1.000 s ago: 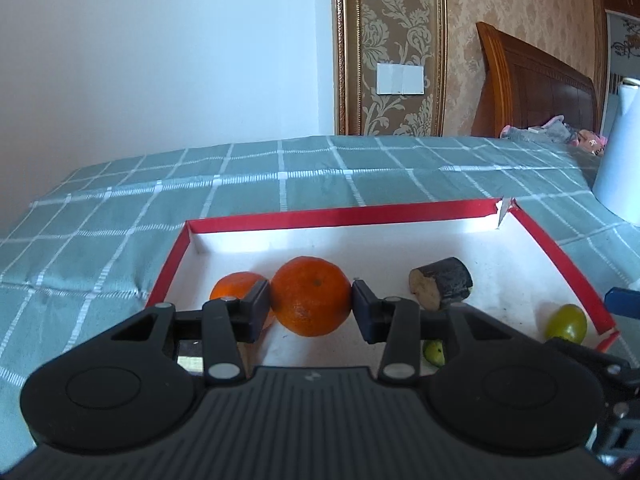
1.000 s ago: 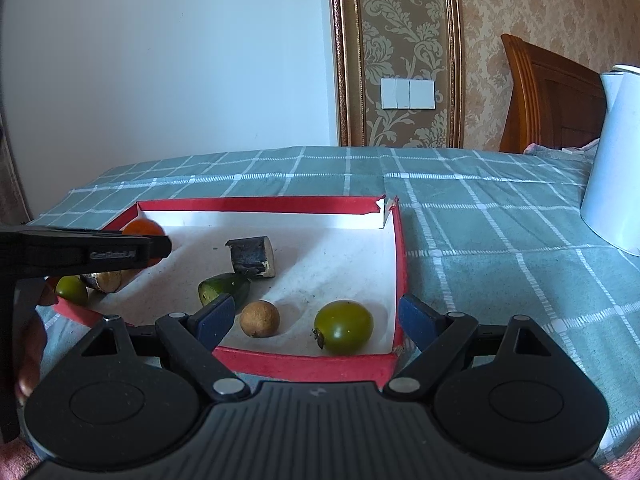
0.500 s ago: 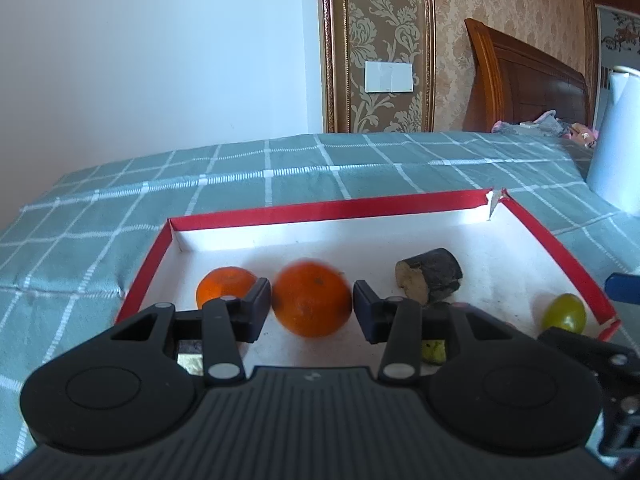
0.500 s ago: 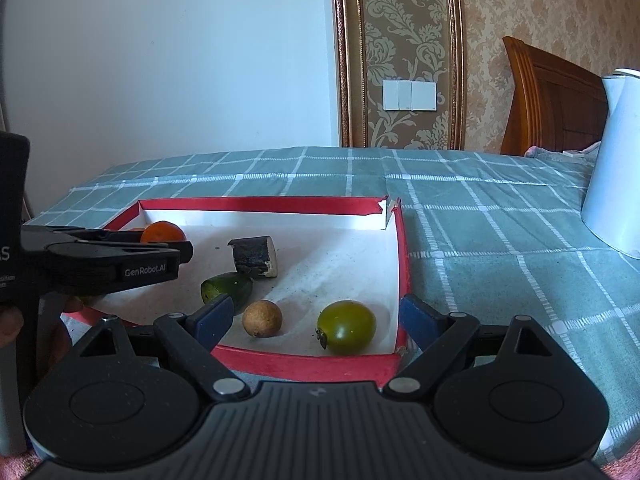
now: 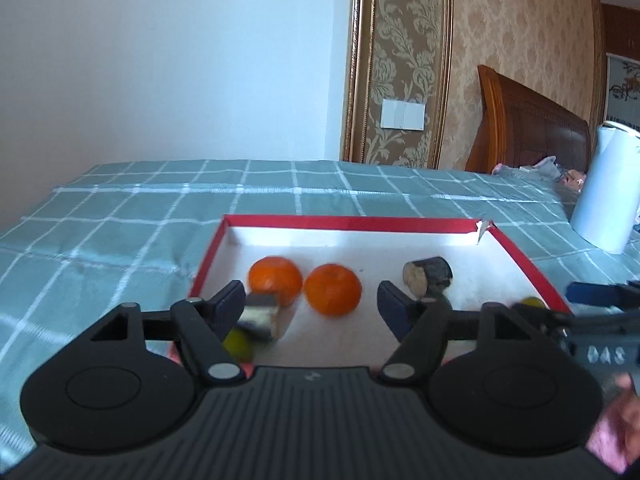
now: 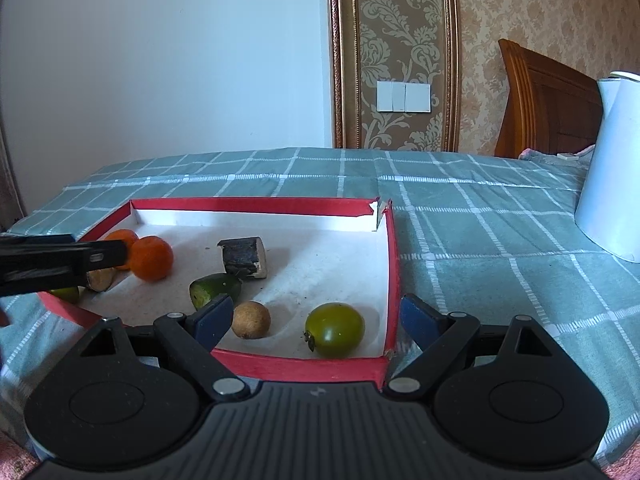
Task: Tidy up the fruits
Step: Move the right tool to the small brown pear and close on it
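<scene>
Oranges, two round ones [image 5: 333,289], sat loose in the red-rimmed white tray [image 5: 344,224]; left gripper [image 5: 311,306] had just spread apart, empty; right gripper [image 6: 316,318] gaped too.

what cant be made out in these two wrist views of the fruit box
- Yellow-green fruit, left wrist view: half hidden behind the left gripper, kind unclear.
- Cut brown piece, left wrist view: motion-blurred.
- Rear orange, right wrist view: partly covered by the left gripper's finger.
- White jug, right wrist view: cut off by the right edge.
- Box's near-left corner, right wrist view: hidden by the same finger.

No readable text, only blurred white marks on right gripper [image 5: 600,354]
</scene>
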### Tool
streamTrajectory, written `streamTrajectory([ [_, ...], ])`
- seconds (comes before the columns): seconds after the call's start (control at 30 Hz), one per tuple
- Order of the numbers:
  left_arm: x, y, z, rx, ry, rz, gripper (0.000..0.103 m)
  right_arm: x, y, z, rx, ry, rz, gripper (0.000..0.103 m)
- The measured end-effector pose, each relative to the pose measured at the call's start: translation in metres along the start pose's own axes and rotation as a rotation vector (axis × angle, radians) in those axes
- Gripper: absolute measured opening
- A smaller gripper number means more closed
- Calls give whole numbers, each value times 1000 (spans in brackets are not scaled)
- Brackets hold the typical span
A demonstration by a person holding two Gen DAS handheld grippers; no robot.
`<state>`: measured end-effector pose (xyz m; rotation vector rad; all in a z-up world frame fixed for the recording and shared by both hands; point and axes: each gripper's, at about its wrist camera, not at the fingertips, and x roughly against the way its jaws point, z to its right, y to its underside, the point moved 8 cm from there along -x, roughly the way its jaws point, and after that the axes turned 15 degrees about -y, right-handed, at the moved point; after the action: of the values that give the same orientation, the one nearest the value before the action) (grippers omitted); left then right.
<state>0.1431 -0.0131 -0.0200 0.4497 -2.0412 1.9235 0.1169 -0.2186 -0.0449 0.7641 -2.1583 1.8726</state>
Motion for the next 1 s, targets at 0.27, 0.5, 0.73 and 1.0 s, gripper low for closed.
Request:
streamTrajectory([
  [0.27,17,19,-28,26,-72,6,80,43,20,-18,21,-131,19,91],
  [0.5,12,34,-27,-14,-94,-24,82,63,35,-39,192,-73,26,91],
  [0.73,0,42,-42,84,-53,-110,90,49,39,-50,252,-83,-23,91],
  [1.0,-9,49,-53,165,-18,-182,92,25,46,-50,230,-125,-103,84],
])
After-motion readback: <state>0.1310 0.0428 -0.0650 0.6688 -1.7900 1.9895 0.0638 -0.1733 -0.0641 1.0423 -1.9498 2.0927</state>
